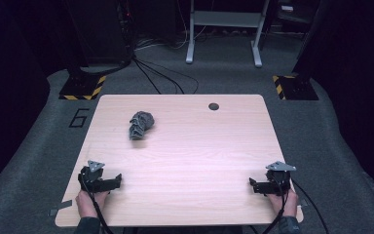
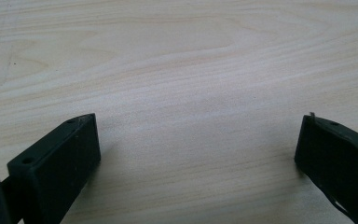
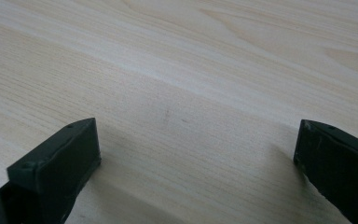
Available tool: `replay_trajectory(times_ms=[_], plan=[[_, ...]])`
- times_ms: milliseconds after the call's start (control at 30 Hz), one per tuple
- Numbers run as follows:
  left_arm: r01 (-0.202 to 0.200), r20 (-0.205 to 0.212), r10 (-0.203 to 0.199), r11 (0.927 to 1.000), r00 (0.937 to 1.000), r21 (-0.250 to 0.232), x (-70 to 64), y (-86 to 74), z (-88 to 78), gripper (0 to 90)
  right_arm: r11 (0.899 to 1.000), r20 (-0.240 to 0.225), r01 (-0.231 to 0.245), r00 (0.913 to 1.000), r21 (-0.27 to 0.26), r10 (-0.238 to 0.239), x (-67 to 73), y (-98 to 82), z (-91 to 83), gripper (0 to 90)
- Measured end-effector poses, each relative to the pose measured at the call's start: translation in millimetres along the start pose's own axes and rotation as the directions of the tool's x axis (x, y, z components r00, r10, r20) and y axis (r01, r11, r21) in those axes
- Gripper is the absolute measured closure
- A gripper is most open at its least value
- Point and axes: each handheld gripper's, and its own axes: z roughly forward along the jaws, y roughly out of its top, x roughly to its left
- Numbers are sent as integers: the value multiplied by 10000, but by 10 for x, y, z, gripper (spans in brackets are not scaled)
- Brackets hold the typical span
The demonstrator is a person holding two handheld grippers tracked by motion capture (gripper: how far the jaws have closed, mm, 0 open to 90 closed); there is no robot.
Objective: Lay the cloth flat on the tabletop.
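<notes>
A person is sitting at the near edge of a pale wooden table (image 1: 185, 161), holding a two-jaw gripper in each hand. The left gripper (image 1: 111, 182) is resting near the table's near left corner, with the person's left hand (image 1: 88, 202) behind it and its cable trailing back over the near edge. Its jaws are pointing toward the middle of the table. In the left gripper view, the left gripper (image 2: 198, 140) is standing with its black jaws spread wide, and nothing but bare wood grain is lying between them.

The right gripper (image 1: 258, 186) is sitting near the near right corner, gripped by the right hand (image 1: 283, 200), and its jaws are also facing inward. A grey three-cornered plate is topping each tool. In the right gripper view, the right gripper (image 3: 198, 144) is likewise showing its jaws spread apart over the bare tabletop, pinching nothing.

A crumpled grey cloth (image 1: 140, 124) is lying bunched in a heap on the far left part of the table, well apart from both grippers and nearer to the left one. A small dark round hole (image 1: 214, 106) is sitting near the table's far edge, right of centre. Beyond the table, black cables (image 1: 160, 75) are running across the grey floor.
</notes>
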Motion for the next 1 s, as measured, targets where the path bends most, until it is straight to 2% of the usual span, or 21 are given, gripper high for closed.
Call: replay_trajectory(times_ms=[300,333,433,500,567,667,733,900,967,1000], plan=[[-66,20,66,10000,10000,8,1,4,1,0,9999,-50,122,9999,2,-122,-17,5,8,0],[-91,44,91,10000,9999,11,3,7,3,0,10000,-58,-16,10000,56,16,-9,4,5,0],[-50,95,49,10000,9999,54,2,14,8,0,10000,-83,0,10000,69,1,-11,6,6,0],[-217,173,215,9997,9996,145,6,48,20,0,10000,-80,1,10000,61,-1,-11,5,6,0],[-190,293,185,9997,9994,180,8,68,18,0,10000,-79,6,10000,60,-6,-11,5,6,0],[-205,571,202,9998,9982,59,15,210,-6,0,10000,-78,5,10000,61,-4,-11,5,6,0],[-142,583,145,9999,9982,-47,11,255,-5,0,10000,-76,4,10000,57,-4,-10,5,6,0],[-189,941,204,9997,9953,-167,-5,544,28,0,10000,-91,8,10000,64,-8,-11,6,6,1],[-226,992,240,9996,9948,-150,-9,568,30,0,10000,-95,9,10000,46,-9,-10,5,5,4],[-410,1126,431,9989,9927,-216,-55,723,79,0,10000,-107,51,9999,23,-51,-13,5,7,4]])
